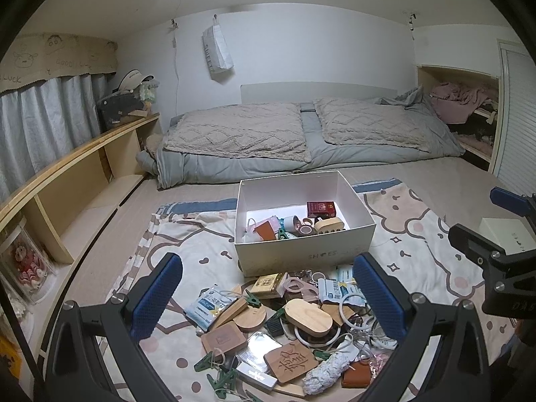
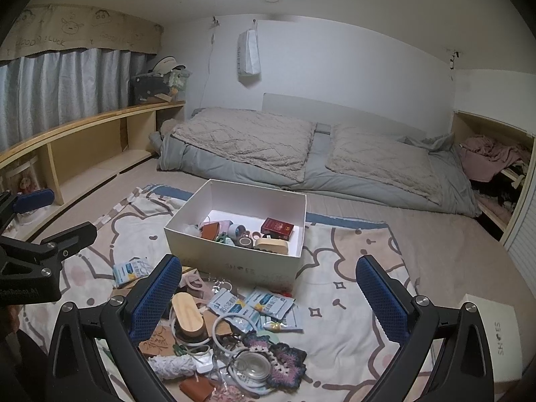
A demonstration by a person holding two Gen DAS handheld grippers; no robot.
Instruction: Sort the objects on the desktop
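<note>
The left gripper (image 1: pixel 268 296) hovers over a heap of small objects (image 1: pixel 281 328) on a cartoon-print blanket (image 1: pixel 418 261), its blue-padded fingers (image 1: pixel 157 296) spread wide and holding nothing. The right gripper (image 2: pixel 268 296) hangs just to the right of it, fingers (image 2: pixel 382 298) likewise released and empty.

The heap lies near the cameras: an oval wooden piece (image 1: pixel 310 316), a carved wooden tile (image 1: pixel 290 361), a brown square block (image 1: pixel 223 338), green clips (image 1: pixel 214 373), white rings, wet-wipe packets (image 2: pixel 264 303) and a crocheted coaster (image 2: pixel 284 360).

Just beyond the heap stands an open white shoe box (image 1: pixel 303 253), already holding a red packet (image 1: pixel 321 209), tape rolls (image 1: pixel 303 226), a wooden brush (image 1: pixel 330 225) and a brown pouch (image 1: pixel 266 230). The box lid (image 2: pixel 492 335) lies on the blanket at the far right. Further back, grey bedding (image 1: pixel 301 144) is folded against the wall.
</note>
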